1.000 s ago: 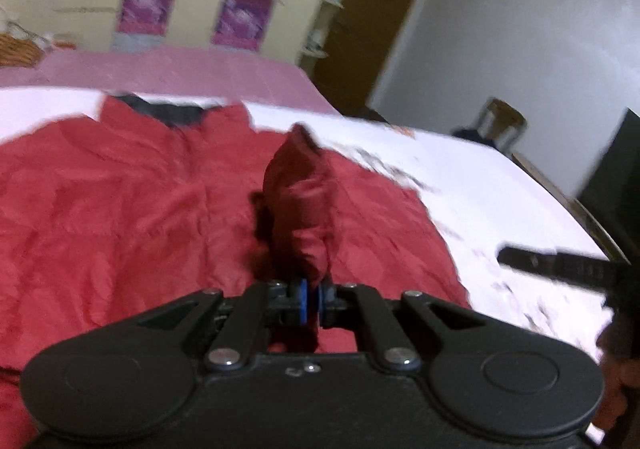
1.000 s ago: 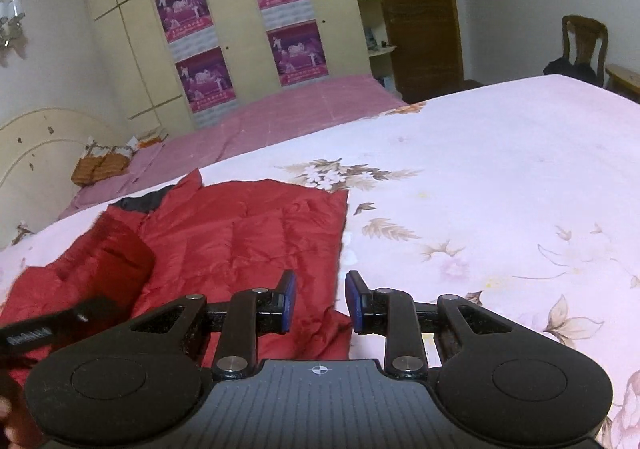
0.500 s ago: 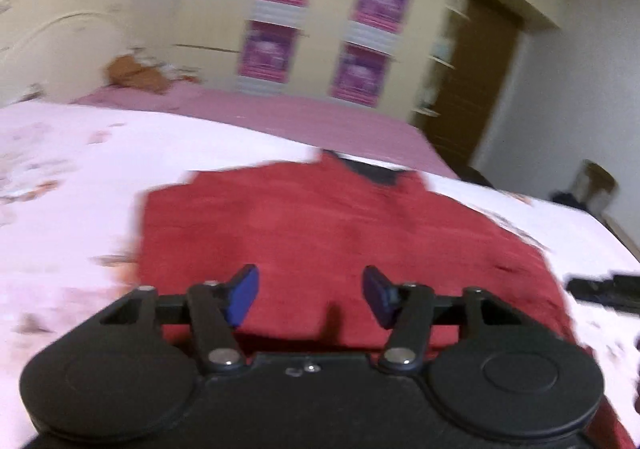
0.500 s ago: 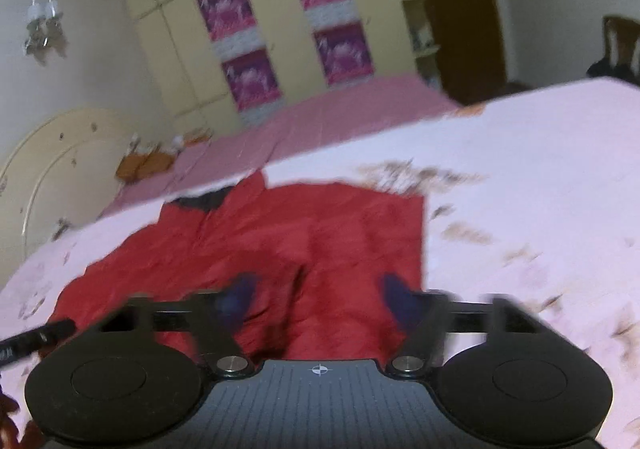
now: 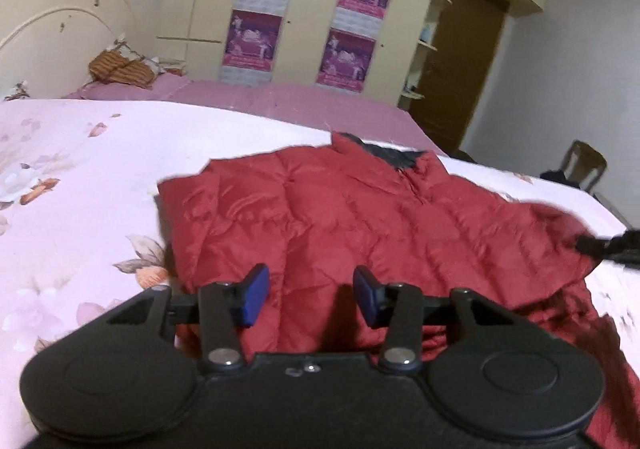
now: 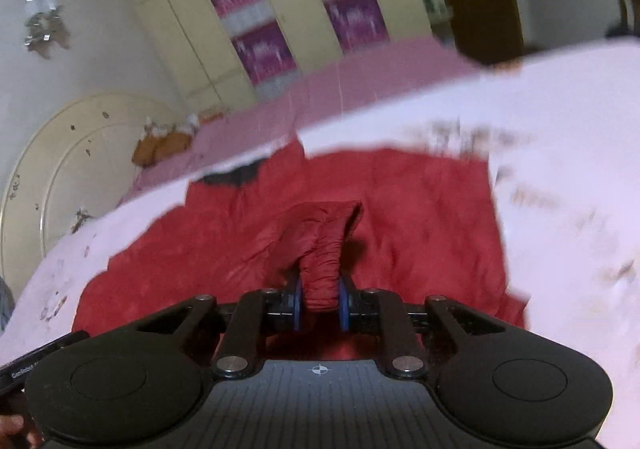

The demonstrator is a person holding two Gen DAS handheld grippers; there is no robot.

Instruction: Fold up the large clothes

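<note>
Roles have swapped since a second ago: back then the left tool pinched a bunched fold of the red jacket while the right tool hung open; half a second ago both stood open over the flat garment. Now the left tool (image 5: pixel 307 291) is spread wide with nothing between its blue pads (image 5: pixel 255 295), poised above the lower middle of the red puffer jacket (image 5: pixel 360 217), which lies spread across the floral bedspread (image 5: pixel 80 177) through the centre and right of the left wrist view. Its dark-lined collar (image 5: pixel 394 153) points toward the upper middle of the frame, near the pink sheet (image 5: pixel 280 105) at the far side of the bed.

At the right edge of that view a blurred black shape, the right tool (image 5: pixel 608 247), sits at the jacket's right side, where the fabric rises into a hump.

In the right wrist view, which is smeared by motion, the right tool (image 6: pixel 319 303) is closed tight on a gathered tube of red fabric (image 6: pixel 320 249) that stands up from the jacket (image 6: pixel 420 217) in the frame's centre. The fold rises between the pads and flops toward the upper right. Part of the left tool (image 6: pixel 40 359) shows at the lower left edge.

Behind the bed, cream wardrobe doors carry purple posters (image 5: pixel 264 9), and a brown door (image 5: pixel 464 61) stands at the upper right.
</note>
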